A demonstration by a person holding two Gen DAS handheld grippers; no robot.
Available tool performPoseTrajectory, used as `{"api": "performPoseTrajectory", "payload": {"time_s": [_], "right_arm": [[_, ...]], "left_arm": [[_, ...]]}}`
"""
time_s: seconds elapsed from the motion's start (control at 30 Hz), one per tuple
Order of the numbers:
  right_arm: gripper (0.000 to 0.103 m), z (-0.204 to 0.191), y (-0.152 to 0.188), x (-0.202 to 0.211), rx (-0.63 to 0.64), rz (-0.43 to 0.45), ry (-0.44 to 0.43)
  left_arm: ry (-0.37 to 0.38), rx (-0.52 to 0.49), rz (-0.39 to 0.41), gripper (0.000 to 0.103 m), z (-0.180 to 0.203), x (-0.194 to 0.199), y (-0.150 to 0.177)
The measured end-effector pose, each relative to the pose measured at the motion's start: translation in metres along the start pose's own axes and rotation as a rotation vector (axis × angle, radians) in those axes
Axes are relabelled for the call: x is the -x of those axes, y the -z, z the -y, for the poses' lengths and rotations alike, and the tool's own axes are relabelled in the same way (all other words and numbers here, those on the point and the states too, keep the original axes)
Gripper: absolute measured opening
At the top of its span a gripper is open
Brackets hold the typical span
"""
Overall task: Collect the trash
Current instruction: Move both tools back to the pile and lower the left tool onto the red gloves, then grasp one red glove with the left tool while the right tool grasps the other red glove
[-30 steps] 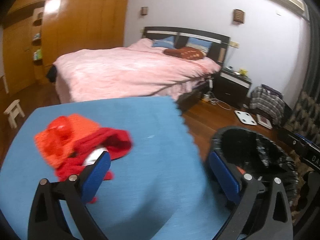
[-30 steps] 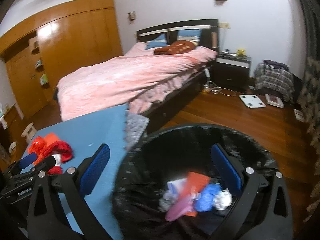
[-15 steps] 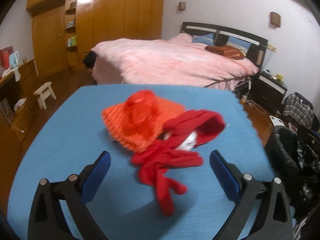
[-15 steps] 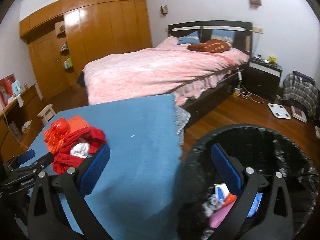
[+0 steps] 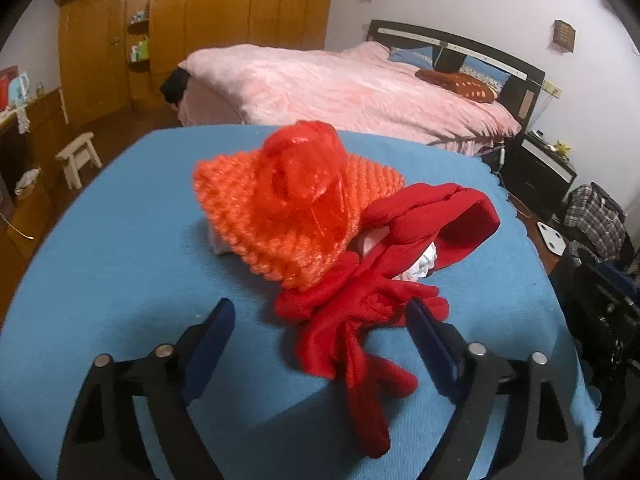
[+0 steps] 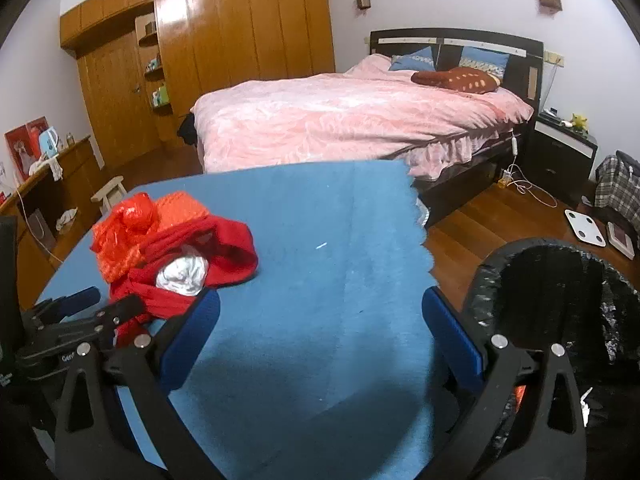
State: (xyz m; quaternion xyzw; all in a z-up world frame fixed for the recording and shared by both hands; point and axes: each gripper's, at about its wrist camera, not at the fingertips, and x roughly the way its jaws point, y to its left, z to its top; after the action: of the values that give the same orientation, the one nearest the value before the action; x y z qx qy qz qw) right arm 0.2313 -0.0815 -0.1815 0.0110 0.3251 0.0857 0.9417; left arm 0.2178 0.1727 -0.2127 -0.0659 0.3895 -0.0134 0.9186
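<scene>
- A heap of trash (image 5: 320, 236) lies on the left part of a blue table (image 5: 120, 264): an orange knit piece (image 5: 240, 200) with a crumpled red plastic bag (image 5: 304, 176) on top, and red gloves (image 5: 360, 304) draped over its near right side.
- A white wad (image 6: 182, 274) shows tucked among the gloves, clearest in the right wrist view.
- A black-lined bin (image 6: 560, 280) stands off the table's right edge, on the wooden floor (image 6: 500, 216); bits of trash show inside, too hidden to name.
- Beyond the table is a bed (image 6: 340, 120) with a pink cover, a dark headboard and a nightstand (image 6: 560, 152) to its right.
- A wooden wardrobe (image 6: 240, 40) fills the far left wall; a small stool (image 5: 78, 156) sits on the floor left of the table.
- A white scale (image 6: 586, 228) lies on the floor at right, near a plaid bag (image 6: 616, 184).
- The left gripper (image 5: 320, 332) hangs just over the near end of the gloves, spread wide and grasping nothing; the glove fingers lie between its fingers.
- The right gripper (image 6: 320, 320) is over bare table, spread wide too, holding nothing; the heap is to its far left and the bin just beside its right finger.
</scene>
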Motion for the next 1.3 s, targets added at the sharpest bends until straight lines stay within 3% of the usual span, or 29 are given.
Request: {"api": "performPoseTrajectory", "payload": {"time_s": [0.4,0.73,0.87,1.17,1.27,1.3], "right_arm": [[0.098,-0.016,-0.001,-0.03,0.034,-0.03,-0.011],[0.098,-0.034,-0.013,-0.05,0.076,-0.029,-0.042],[0.096,-0.039,-0.017,-0.06,0.084,-0.042,-0.054],[0.065,-0.048,-0.025,-0.084,0.105,-0.11,-0.102],[0.037,-0.053,-0.024,-0.09,0.12,-0.146,-0.145],[0.021,-0.054,-0.023,-0.09,0.127,-0.151,-0.16]], "left_arm": [[0.096,0.024,-0.024,0.029,-0.003,-0.01,-0.003],[0.074,0.013,0.037,0.025,-0.015,0.01,-0.009],[0.026,0.031,0.046,0.025,-0.027,0.007,-0.013],[-0.027,0.045,0.021,0.025,-0.035,-0.008,-0.013],[-0.029,0.045,0.015,0.025,-0.036,-0.01,-0.012],[-0.029,0.05,0.014,0.025,-0.038,-0.01,-0.012]]}}
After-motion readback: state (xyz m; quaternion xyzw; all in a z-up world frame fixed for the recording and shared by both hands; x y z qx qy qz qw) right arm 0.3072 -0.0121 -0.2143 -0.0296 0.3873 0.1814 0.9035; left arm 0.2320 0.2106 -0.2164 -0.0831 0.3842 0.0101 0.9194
